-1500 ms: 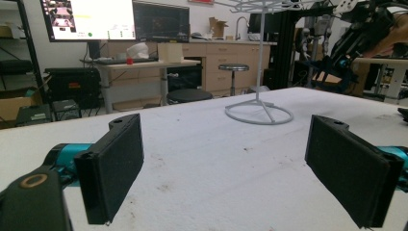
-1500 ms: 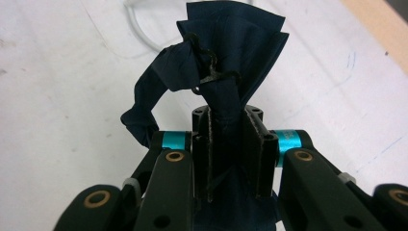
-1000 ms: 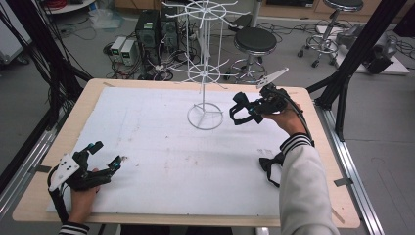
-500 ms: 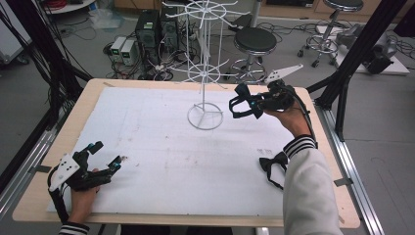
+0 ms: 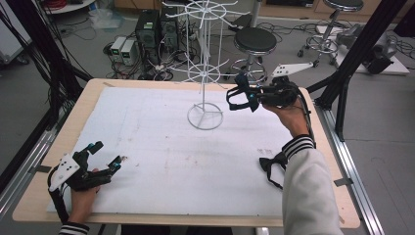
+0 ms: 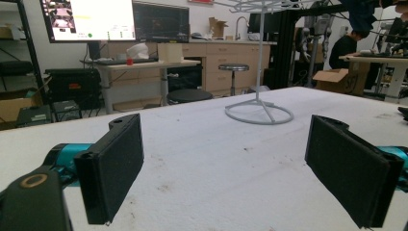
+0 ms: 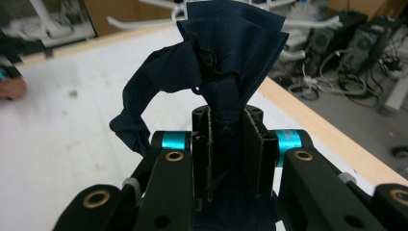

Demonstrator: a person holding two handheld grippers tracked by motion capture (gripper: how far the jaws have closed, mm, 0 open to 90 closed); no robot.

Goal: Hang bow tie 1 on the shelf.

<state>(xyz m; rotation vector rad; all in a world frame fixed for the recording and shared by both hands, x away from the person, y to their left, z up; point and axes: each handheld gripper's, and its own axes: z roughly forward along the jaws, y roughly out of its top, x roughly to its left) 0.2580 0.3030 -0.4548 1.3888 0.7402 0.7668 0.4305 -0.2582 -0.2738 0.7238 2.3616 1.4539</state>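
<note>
My right gripper (image 5: 253, 98) is held up in the air to the right of the white wire rack (image 5: 204, 73) and is shut on a dark navy bow tie (image 5: 237, 99). In the right gripper view the navy bow tie (image 7: 226, 57) fans out above the closed jaws of the right gripper (image 7: 226, 154). A second dark bow tie (image 5: 272, 164) lies on the white table cover beside the right sleeve. At the near left corner my left gripper (image 5: 108, 154) rests on the table, open. The left gripper (image 6: 231, 173) has nothing between its wide-apart pads (image 6: 113, 168).
The rack's round base (image 5: 205, 116) stands at the far middle of the white cover (image 5: 171, 161); it appears as a ring (image 6: 259, 113) ahead in the left gripper view. Stools, computer boxes and cables sit on the floor beyond the far table edge. Black frame posts flank the table.
My right gripper has risen a little and shifted farther from me with the bow tie, staying beside the rack. The left gripper has not moved.
</note>
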